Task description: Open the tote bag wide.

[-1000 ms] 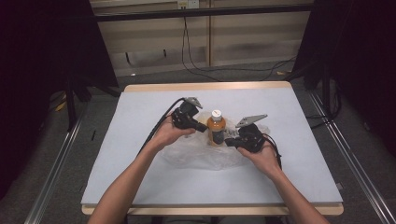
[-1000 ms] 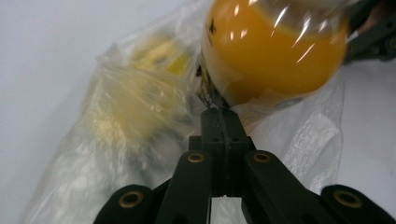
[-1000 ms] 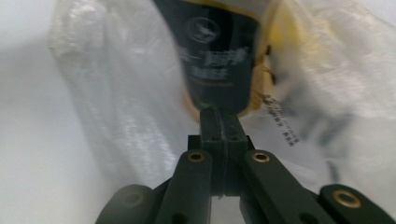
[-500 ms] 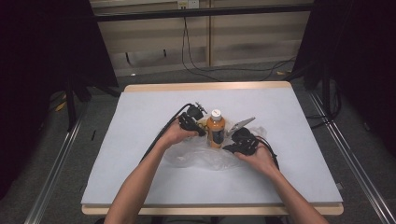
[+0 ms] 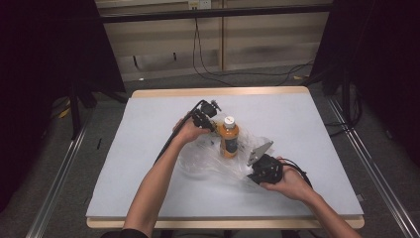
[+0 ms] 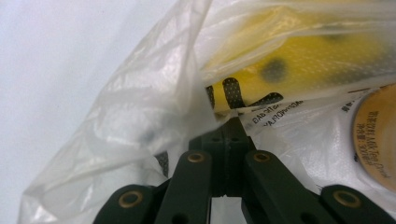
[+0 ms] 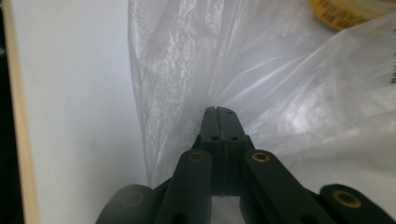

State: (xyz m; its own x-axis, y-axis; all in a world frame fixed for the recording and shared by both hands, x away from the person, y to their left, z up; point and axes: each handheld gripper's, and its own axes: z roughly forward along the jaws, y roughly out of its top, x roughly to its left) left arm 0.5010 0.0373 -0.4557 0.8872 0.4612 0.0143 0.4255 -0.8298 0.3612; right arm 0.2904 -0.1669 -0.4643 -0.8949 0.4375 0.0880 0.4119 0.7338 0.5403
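High view overlooks the table; gripper views (close-up) share its plastic bag.

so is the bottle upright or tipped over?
Upright. In the high view the orange bottle stands with its white cap on top, with the clear plastic bag bunched round its base.

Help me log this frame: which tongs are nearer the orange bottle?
Left. The left tongs sit right beside the orange bottle, pinching the plastic bag; the right tongs pinch the bag farther off, toward the person.

Bottle base veiled by plastic bag; label print blurred (illegible), bottle cut at edge.
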